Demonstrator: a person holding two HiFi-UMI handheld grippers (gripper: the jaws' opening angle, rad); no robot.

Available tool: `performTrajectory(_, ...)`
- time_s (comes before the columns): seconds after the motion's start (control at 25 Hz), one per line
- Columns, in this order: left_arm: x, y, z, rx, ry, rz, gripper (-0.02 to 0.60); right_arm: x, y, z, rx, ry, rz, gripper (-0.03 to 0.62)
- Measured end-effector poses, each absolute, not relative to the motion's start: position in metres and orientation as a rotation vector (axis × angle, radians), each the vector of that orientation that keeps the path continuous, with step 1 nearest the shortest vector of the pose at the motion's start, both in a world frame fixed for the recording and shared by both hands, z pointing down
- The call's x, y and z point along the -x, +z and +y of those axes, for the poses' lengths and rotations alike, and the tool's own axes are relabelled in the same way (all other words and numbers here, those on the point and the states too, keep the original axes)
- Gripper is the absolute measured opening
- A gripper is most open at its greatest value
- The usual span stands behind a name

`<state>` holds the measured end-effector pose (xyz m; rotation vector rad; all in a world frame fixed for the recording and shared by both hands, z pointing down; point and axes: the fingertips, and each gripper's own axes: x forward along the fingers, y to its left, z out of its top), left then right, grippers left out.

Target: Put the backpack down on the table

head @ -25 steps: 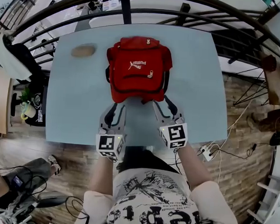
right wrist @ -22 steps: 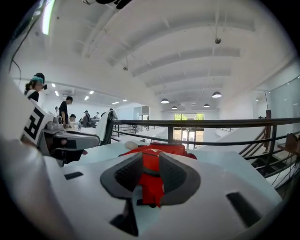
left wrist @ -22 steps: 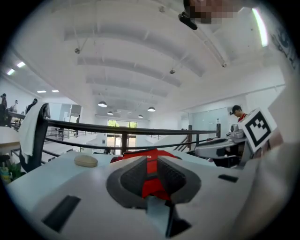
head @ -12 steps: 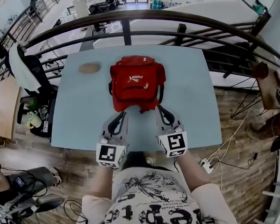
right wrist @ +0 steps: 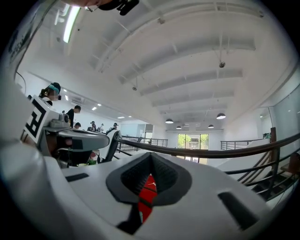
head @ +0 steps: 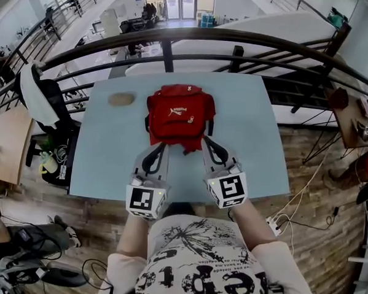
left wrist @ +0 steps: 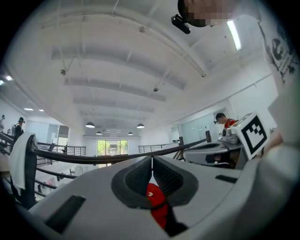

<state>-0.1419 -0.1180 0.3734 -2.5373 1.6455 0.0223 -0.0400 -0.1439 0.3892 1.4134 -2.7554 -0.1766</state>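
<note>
The red backpack lies flat in the middle of the pale blue table, its logo facing up. My left gripper and right gripper hang side by side over its near edge, both shut, with nothing visible between their tips. In the left gripper view the jaws meet in a closed line, and a patch of the backpack shows through the hollow behind them. The right gripper view shows the same: closed jaws with red backpack fabric seen through the hollow.
A flat brown object lies on the table left of the backpack. A dark curved railing runs beyond the far edge. A chair draped in white stands to the left, and a power strip lies on the wooden floor to the right.
The view has risen, so the table and backpack look smaller. Both grippers have lifted and their jaws have gone from open to shut. The backpack has stayed in place.
</note>
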Motion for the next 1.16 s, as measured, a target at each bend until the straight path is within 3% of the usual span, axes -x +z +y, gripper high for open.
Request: performTrajectory(1.16,0.134,0.361,-0.117,2.541,0.052,1.601,0.012,0.034,0.384,-0.136,-1.422,-0.211,-2.744,-0.009)
